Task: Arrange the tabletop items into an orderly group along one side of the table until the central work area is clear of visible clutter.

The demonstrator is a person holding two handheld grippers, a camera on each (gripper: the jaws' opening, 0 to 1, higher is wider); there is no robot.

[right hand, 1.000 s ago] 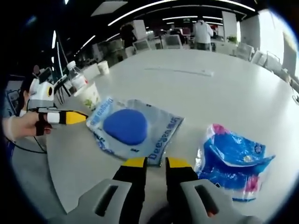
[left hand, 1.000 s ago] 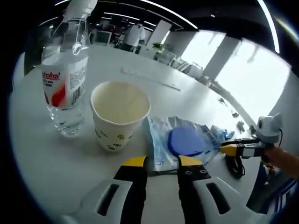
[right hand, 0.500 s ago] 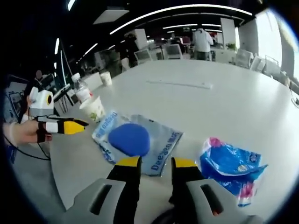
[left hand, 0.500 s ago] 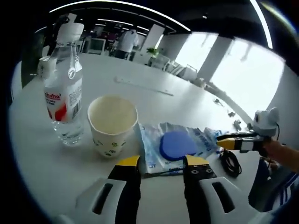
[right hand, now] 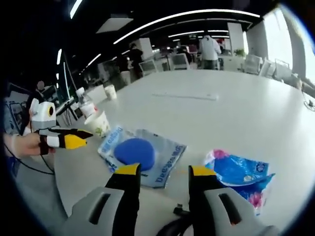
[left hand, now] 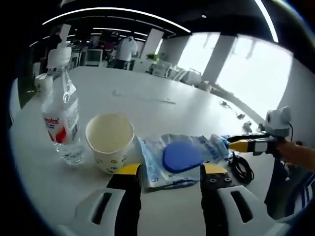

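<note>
Lying just ahead of the left gripper (left hand: 169, 171), whose jaws stand apart and empty, the clear packet with the blue pad (left hand: 181, 156) sits beside the paper cup (left hand: 109, 141), while the right gripper (right hand: 160, 170), also spread, hovers between it and the blue wrapper (right hand: 240, 173).

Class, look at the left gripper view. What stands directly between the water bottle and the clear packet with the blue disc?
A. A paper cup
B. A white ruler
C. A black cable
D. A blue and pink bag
A: the paper cup stands open-topped, with the water bottle on one side and the clear packet on the other.
</note>
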